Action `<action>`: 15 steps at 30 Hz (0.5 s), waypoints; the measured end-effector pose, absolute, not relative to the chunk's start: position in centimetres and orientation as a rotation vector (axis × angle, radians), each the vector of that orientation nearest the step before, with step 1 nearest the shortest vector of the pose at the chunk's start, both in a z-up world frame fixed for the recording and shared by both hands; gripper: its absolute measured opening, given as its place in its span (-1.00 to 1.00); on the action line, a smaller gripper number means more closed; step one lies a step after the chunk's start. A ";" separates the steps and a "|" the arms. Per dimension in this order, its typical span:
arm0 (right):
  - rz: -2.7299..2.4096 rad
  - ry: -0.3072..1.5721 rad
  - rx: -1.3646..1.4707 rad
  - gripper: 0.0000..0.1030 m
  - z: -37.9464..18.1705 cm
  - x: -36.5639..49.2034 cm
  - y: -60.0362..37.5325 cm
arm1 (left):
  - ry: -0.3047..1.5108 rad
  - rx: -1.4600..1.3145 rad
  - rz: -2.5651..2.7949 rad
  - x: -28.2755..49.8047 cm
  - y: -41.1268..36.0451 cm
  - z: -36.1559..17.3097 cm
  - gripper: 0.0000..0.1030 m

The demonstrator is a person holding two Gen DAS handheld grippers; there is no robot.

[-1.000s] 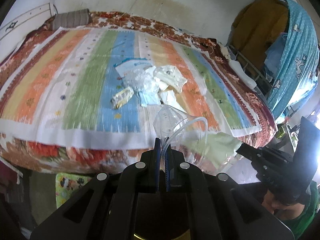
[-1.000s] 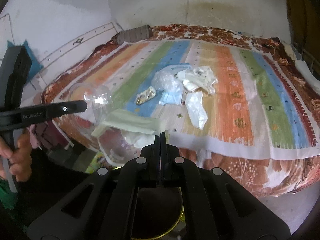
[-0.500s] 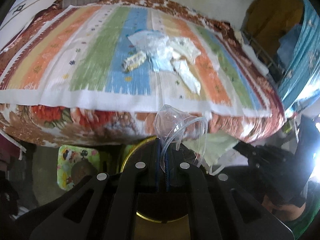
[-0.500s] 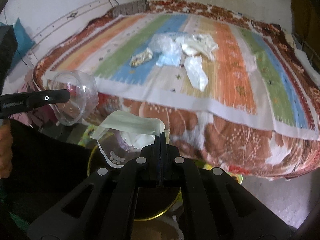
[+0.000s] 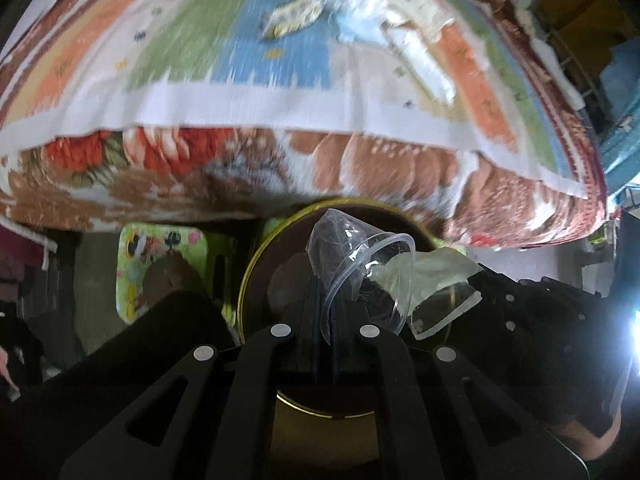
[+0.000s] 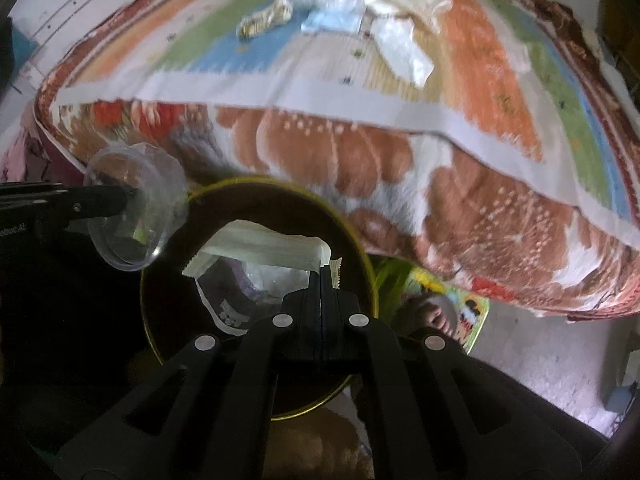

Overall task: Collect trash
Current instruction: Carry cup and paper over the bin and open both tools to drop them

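Note:
My left gripper (image 5: 325, 300) is shut on the rim of a clear plastic cup (image 5: 356, 264) and holds it over the dark, gold-rimmed bin (image 5: 256, 272). My right gripper (image 6: 325, 276) is shut on a pale plastic wrapper (image 6: 268, 248), which hangs over the same bin (image 6: 360, 248). The cup (image 6: 136, 216) and left gripper (image 6: 128, 196) show at the left of the right wrist view. The wrapper (image 5: 432, 276) shows at the right of the left wrist view. More trash lies on the bed: a gold wrapper (image 5: 292, 20), clear bags (image 5: 352, 4) and a white packet (image 6: 404, 46).
The striped bedcover (image 5: 240, 52) with a floral blanket edge (image 5: 360, 168) hangs just beyond the bin. A colourful cartoon mat (image 5: 156, 264) lies on the floor beside the bin. A bare foot (image 6: 436, 312) stands on the mat near the bin.
Both grippers have dropped from above the bed edge down to the bin, carrying the cup and the wrapper. The bin now fills the lower middle of both views.

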State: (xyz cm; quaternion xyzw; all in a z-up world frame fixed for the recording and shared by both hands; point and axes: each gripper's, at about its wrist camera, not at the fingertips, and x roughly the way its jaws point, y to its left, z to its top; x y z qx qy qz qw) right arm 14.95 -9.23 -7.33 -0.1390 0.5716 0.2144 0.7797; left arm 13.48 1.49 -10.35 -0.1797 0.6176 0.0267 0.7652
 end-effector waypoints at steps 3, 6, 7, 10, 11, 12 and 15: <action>0.462 1.282 -0.279 -1.00 -8.5 15.4 -9.0 | 1.395 -0.399 0.052 14.0 1.3 -11.5 -0.94; 0.452 1.314 -0.255 -0.96 -9.1 15.9 -9.1 | 1.415 -0.388 0.063 14.5 1.2 -12.0 -0.93; 0.452 1.324 -0.247 -0.85 -9.3 16.0 -9.1 | 1.421 -0.388 0.067 14.6 1.2 -12.2 -0.81; 0.451 1.357 -0.218 -0.49 -9.9 16.4 -9.4 | 1.419 -0.394 0.086 14.8 1.5 -12.3 -0.40; 0.444 1.351 -0.215 -0.48 -9.8 16.4 -9.5 | 1.412 -0.397 0.090 14.9 1.6 -12.1 -0.40; 0.443 1.343 -0.210 -0.47 -9.5 16.5 -9.5 | 1.396 -0.409 0.094 14.9 1.8 -11.8 -0.40; 0.454 1.306 -0.191 -0.37 -8.6 16.5 -9.5 | 1.346 -0.437 0.117 14.8 2.8 -10.7 -0.35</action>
